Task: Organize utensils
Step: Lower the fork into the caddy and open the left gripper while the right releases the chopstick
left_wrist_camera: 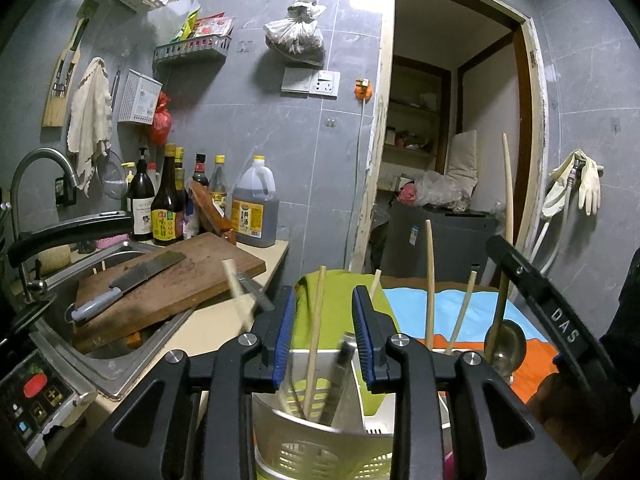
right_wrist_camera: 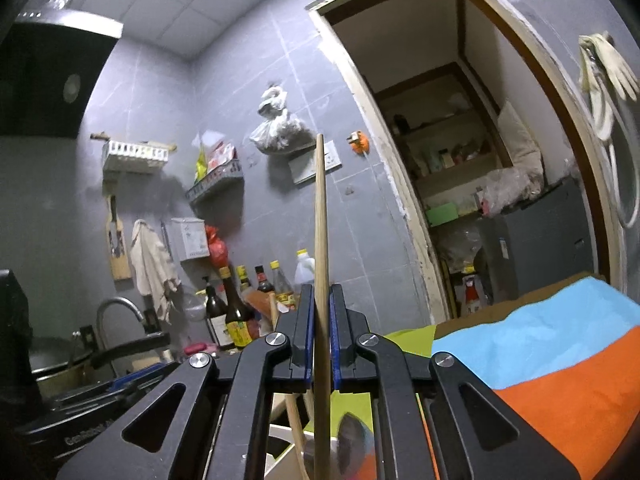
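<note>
Right gripper clamped on upright wooden stick — running 6 to 12 o'clock between the pads, left gripper spread apart over slotted utensil holder, chopstick standing inside — cleaver on cutting board at 10 o'clock.

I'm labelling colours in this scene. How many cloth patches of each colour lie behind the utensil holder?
green cloth: 1
blue cloth: 1
orange cloth: 1
Total: 3
</note>
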A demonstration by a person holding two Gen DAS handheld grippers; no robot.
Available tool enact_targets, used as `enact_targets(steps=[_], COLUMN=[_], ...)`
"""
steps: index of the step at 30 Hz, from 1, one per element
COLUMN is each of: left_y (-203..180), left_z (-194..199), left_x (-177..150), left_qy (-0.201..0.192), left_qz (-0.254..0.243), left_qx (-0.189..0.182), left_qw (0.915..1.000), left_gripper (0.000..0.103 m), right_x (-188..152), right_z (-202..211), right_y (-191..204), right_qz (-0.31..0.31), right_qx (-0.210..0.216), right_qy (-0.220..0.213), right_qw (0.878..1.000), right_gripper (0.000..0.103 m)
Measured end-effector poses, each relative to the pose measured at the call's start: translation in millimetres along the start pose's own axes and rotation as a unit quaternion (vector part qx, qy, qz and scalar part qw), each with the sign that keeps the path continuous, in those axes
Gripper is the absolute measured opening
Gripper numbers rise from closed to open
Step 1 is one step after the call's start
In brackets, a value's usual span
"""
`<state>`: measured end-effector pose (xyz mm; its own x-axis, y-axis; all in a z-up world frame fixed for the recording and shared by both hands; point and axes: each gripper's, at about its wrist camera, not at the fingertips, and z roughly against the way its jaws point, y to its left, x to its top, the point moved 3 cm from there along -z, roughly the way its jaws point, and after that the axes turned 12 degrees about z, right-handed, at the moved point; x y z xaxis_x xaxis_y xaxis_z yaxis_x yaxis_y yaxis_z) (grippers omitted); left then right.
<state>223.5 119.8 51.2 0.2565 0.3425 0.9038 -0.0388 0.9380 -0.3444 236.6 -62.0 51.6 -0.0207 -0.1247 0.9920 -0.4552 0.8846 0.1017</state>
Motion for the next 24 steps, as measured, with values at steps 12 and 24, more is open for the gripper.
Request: enact_targets(steps=[12, 24], left_y=[-1, -7], left_z=[4, 11], left_x=[-1, -4], left_qy=[0.000, 0.003], left_qz=[0.005, 0.006], left_qx=[-0.007, -0.017], left_qw=[1.0000, 0.9998], left_gripper=[0.030, 0.035], right_x=[-9, -3], right_z=[13, 34], right_y=[4, -1], right_qz=[0.065, 0.086], right_qx=[0.008, 0.017], right_qy=[0.031, 0.029], right_qw=[0.997, 0.996], right_gripper=[0.009, 0.038])
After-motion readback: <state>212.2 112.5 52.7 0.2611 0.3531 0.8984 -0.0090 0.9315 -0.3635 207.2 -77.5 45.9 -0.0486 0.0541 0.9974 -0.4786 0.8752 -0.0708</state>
